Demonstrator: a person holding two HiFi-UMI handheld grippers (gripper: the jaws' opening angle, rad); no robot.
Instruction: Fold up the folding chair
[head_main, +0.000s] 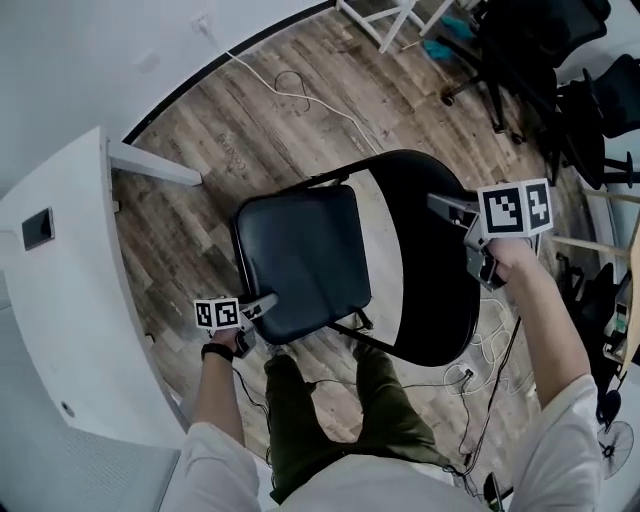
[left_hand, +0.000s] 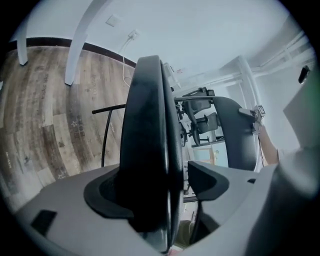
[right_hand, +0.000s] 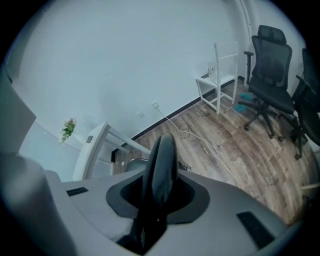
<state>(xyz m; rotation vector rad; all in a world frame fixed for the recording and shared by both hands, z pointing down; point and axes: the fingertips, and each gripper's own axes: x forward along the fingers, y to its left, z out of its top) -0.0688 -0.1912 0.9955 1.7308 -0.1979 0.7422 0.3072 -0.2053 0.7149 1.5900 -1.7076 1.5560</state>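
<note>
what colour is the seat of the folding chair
Black: the padded seat has a slight sheen. The head view shows it best.

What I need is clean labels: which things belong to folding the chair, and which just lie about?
Job: black padded folding chair; left gripper, open astride its edge; right gripper, clamped on it.
Lying about: white floor cable; black wheeled office chairs; white table.
</note>
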